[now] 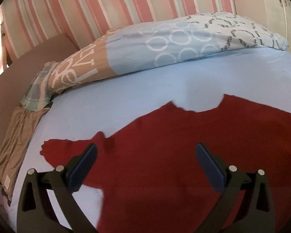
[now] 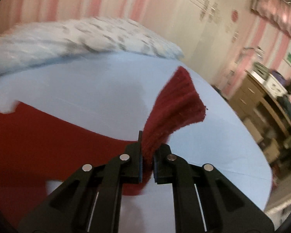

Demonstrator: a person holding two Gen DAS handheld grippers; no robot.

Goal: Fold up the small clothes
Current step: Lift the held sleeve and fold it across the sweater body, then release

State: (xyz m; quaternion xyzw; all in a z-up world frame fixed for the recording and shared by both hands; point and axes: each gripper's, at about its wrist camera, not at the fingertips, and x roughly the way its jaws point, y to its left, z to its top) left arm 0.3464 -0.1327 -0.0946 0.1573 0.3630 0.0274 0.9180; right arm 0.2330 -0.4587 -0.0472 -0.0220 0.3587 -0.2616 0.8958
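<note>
While clamped, red garment (image 2: 176,104) aloft.

A home bedroom: pale blue sheeted bed (image 1: 145,89), patterned duvet (image 1: 164,44) at twelve o'clock, pink-striped wallpaper (image 1: 126,2), wooden drawer unit (image 2: 250,95) at three o'clock.

A garment (image 1: 174,155) lies on the bed (image 1: 126,97), pillow (image 1: 164,44) behind it.

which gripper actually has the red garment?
The right gripper, shut on a bunched sleeve of the red garment. The left gripper is open above it.
</note>
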